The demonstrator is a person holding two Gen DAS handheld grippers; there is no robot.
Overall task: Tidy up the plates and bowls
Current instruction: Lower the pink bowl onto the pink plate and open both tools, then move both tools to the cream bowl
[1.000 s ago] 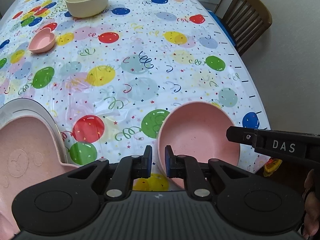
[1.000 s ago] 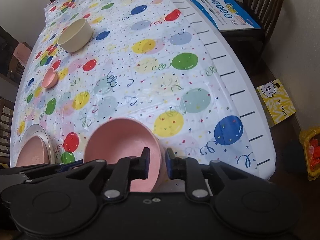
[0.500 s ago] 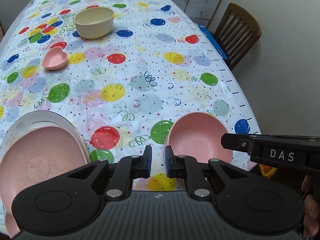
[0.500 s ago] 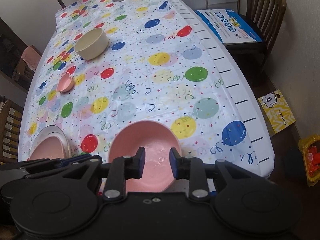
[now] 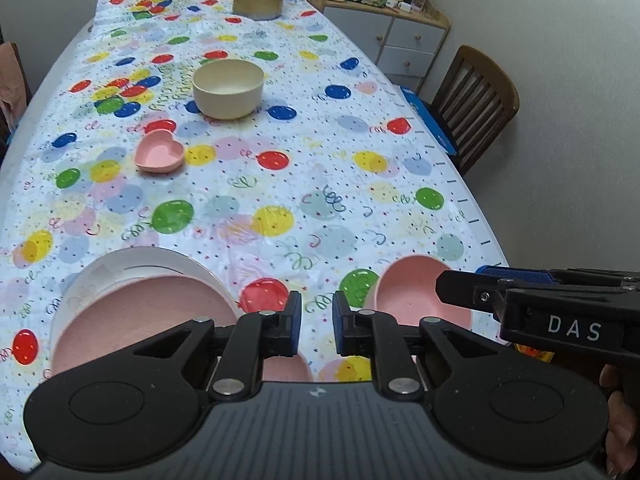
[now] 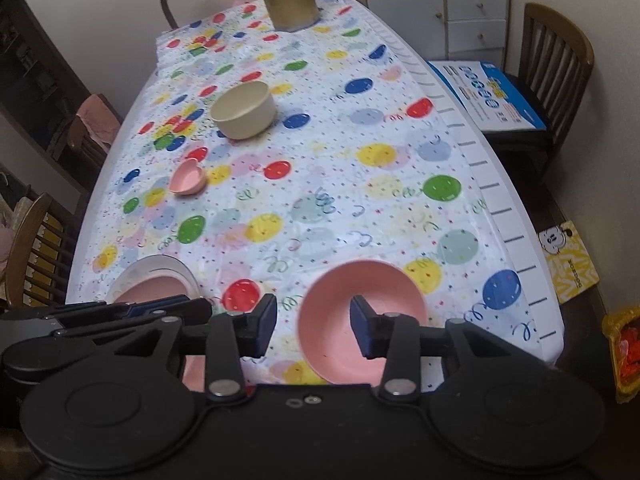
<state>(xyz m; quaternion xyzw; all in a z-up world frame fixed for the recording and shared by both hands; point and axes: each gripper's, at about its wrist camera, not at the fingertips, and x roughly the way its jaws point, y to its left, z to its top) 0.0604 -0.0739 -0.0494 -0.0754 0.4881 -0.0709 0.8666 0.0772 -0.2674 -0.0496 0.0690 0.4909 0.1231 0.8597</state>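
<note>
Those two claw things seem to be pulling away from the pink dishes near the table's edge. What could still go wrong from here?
1. The pink bowl sits close to the table's near edge; a bump from the right gripper, whose jaws have just been opening with nothing between them, could push it off.
2. The pink plate overhangs the white plate toward the near edge and might slide.
3. The slick plastic tablecloth could let dishes skid.

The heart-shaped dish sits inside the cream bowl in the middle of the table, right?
No. The heart-shaped dish sits on the tablecloth, apart from the cream bowl and nearer the camera. The left wrist view shows the gap between them.
</note>
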